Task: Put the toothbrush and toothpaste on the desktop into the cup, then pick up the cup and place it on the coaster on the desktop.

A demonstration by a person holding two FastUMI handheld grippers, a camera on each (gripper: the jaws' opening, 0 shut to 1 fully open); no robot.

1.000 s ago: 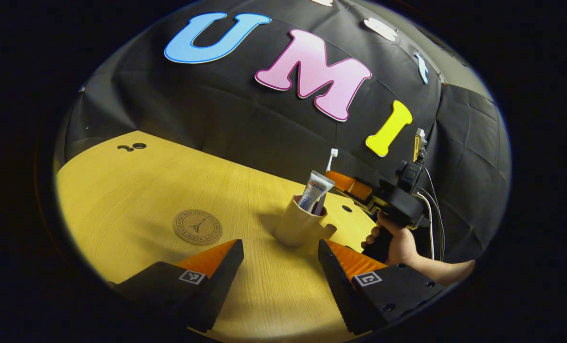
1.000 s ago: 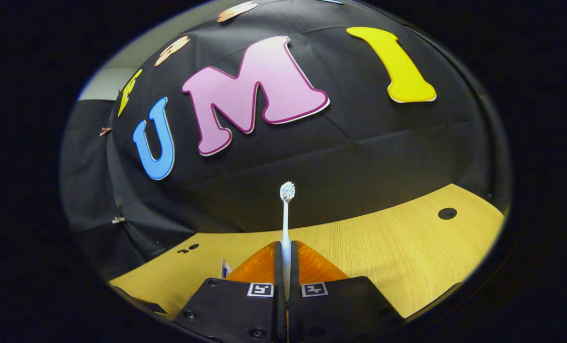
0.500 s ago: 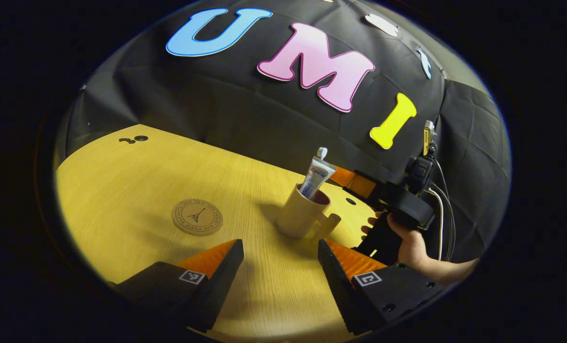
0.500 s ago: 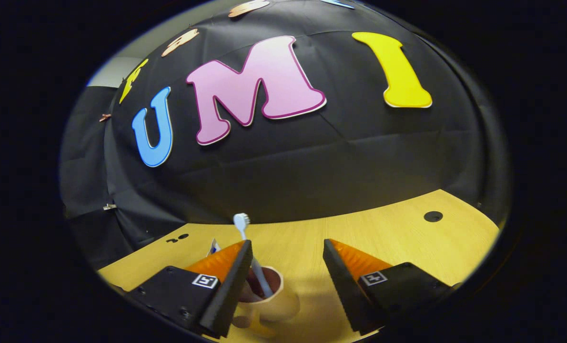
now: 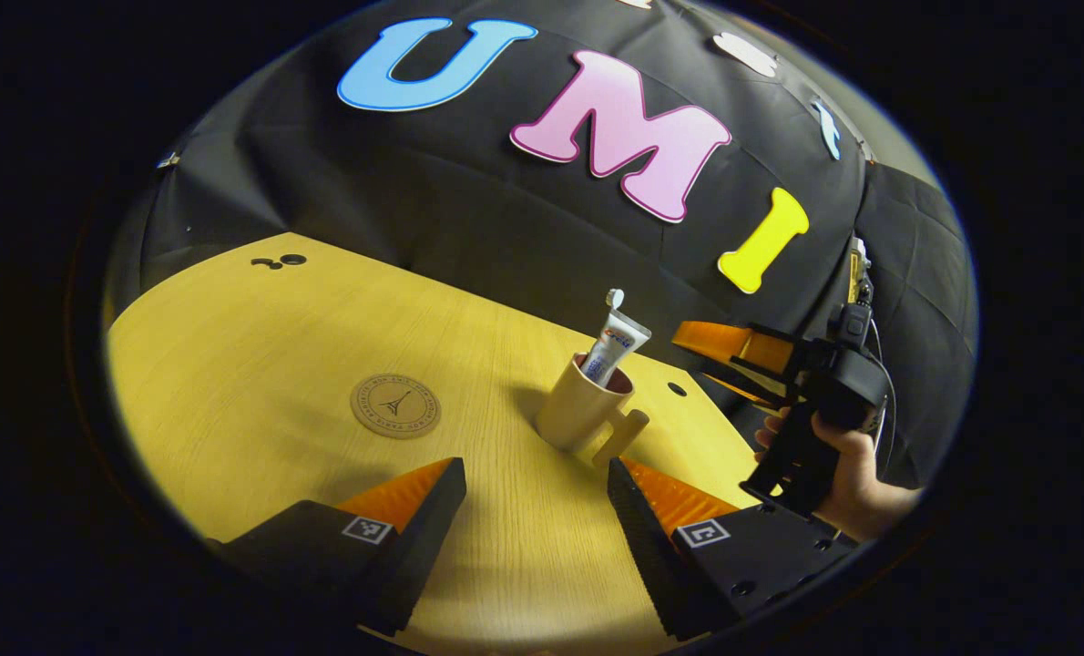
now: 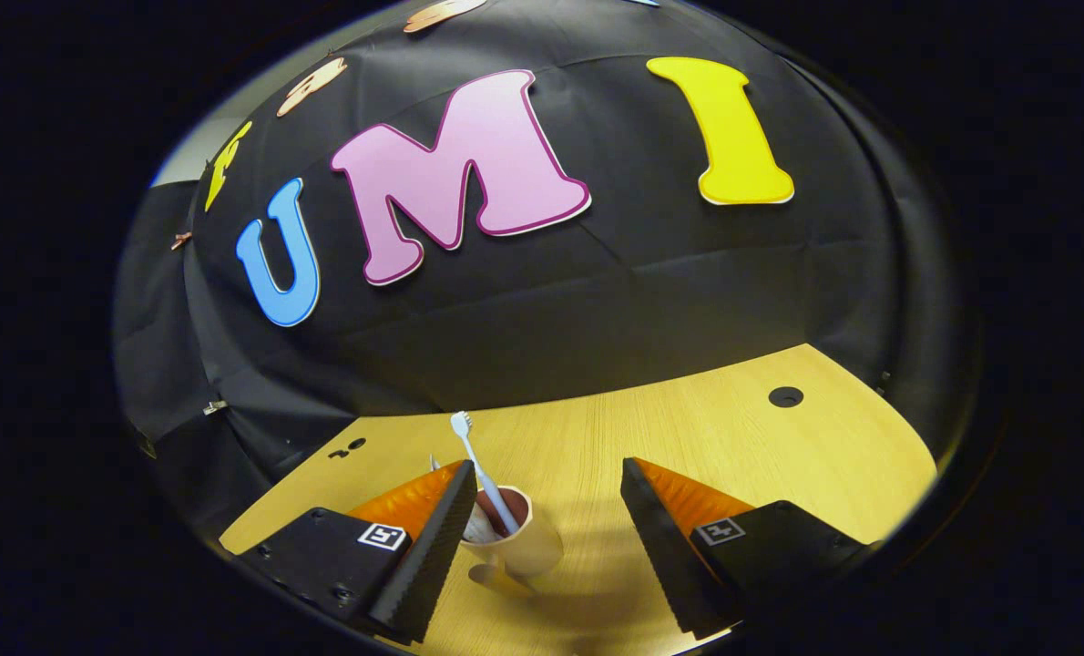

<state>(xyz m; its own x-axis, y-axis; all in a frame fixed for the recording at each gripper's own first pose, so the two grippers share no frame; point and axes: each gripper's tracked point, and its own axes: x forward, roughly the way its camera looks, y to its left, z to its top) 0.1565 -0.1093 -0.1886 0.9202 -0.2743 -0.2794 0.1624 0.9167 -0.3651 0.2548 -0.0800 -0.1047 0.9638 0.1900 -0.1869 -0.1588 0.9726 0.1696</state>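
Observation:
A beige cup (image 5: 583, 415) with a handle stands upright on the wooden desktop (image 5: 278, 364). The toothpaste tube (image 5: 617, 342) leans inside it, and the white head of the toothbrush (image 5: 613, 298) pokes up just behind the tube. The round coaster (image 5: 396, 406) lies to the cup's left, apart from it. My left gripper (image 5: 535, 469) is open, low over the table in front of the cup. In the right gripper view the toothbrush (image 6: 480, 469) stands in the cup (image 6: 528, 547), and my right gripper (image 6: 549, 474) is open just above it, holding nothing.
A hand (image 5: 847, 474) holds the right gripper (image 5: 733, 351) to the right of the cup. Small round holes (image 5: 278, 262) (image 6: 785, 396) mark the desktop near the black cloth wall. Bare wood spreads around the coaster.
The right gripper opened and let the toothbrush drop into the cup, then drew back to the right of it. The left gripper has hardly moved.

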